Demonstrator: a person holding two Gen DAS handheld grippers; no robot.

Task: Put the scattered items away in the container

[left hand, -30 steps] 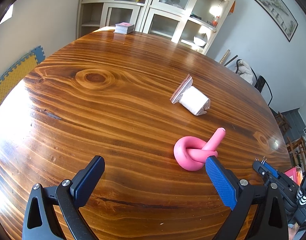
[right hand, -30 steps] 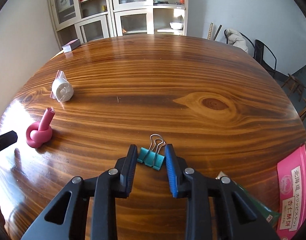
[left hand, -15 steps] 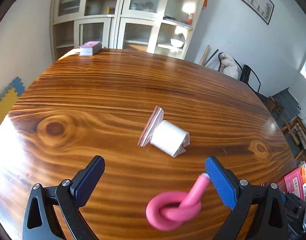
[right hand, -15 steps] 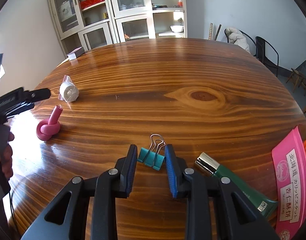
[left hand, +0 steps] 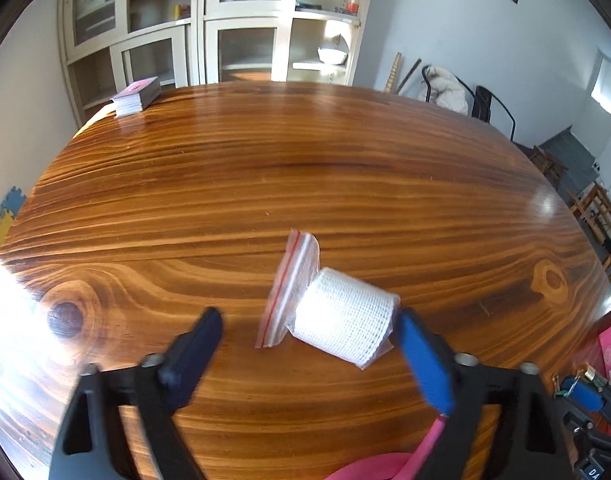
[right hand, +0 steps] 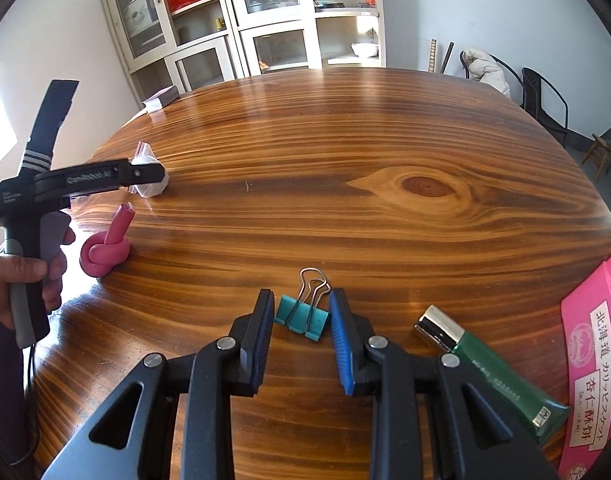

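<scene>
Gauze roll (left hand: 343, 326) in its zip bag lies between the spread left gripper (left hand: 307, 344) fingers.
Right gripper (right hand: 301, 330), released, straddles the teal binder clip (right hand: 302, 317).

The left hand-held gripper (left hand: 307, 348) is rendered with motion blur, chiefly at its left finger (left hand: 193, 354). The pink knotted tube (left hand: 379, 468) is cut off by the lower frame edge. The pink packet (right hand: 593, 364) is cropped at right. The bagged gauze roll (right hand: 151, 184) is partly hidden behind the gripper body.
</scene>
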